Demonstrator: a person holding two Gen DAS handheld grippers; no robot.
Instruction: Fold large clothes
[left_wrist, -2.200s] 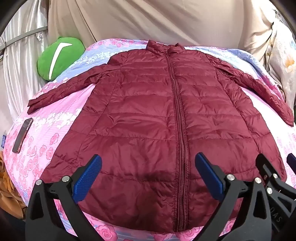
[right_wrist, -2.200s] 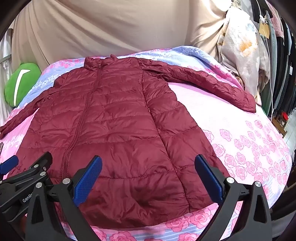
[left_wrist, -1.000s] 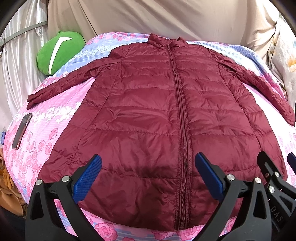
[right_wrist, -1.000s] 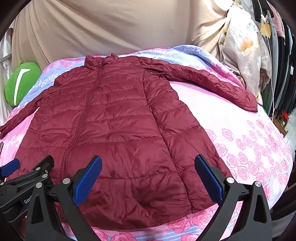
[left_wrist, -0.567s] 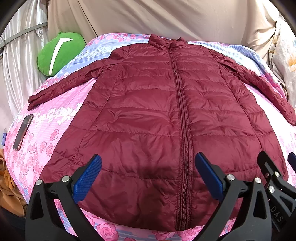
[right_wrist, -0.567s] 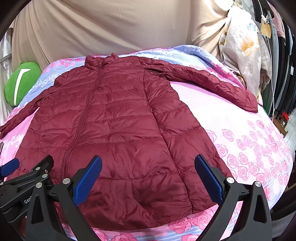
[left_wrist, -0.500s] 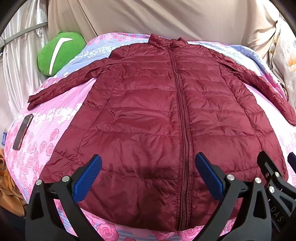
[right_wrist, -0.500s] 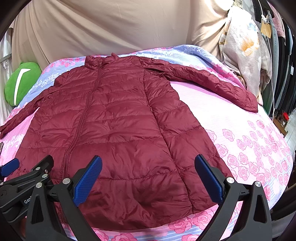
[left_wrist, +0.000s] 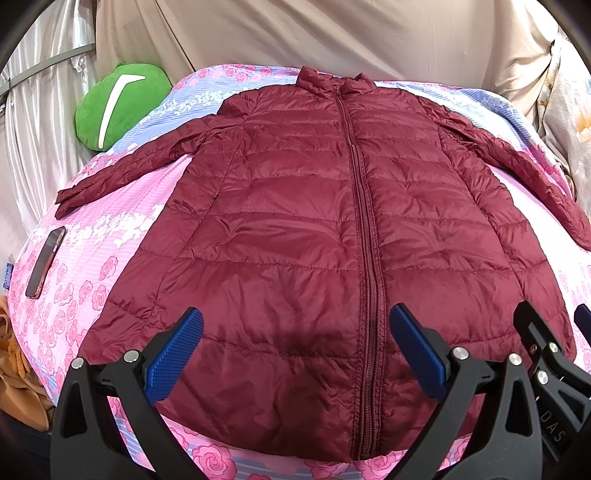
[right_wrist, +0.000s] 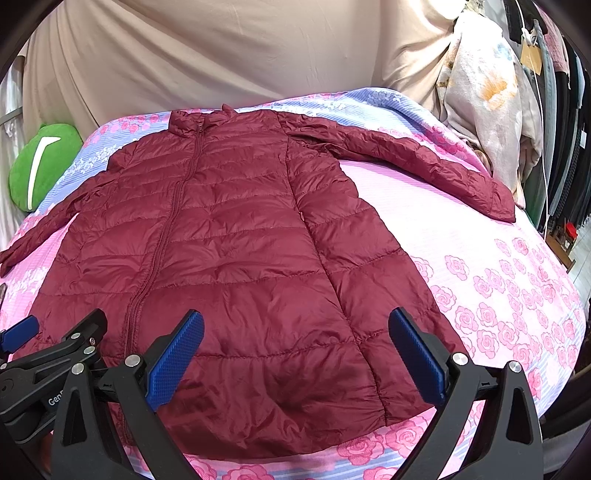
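Both grippers — left gripper and right gripper — hang spread wide and empty above the hem, barely shifted over the last second. The maroon jacket lies flat, zipped, sleeves apparently outstretched on the floral bedsheet — folding hasn't begun.

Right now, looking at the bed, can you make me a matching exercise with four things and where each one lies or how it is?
Things:
1. maroon puffer coat
2. green cushion
3. phone
4. left gripper

States:
A. lying at the bed's left edge
B. open above the hem
C. at the far left corner
D. spread flat, zipped, sleeves out

Pairs: 1-D, 2-C, 3-A, 4-B
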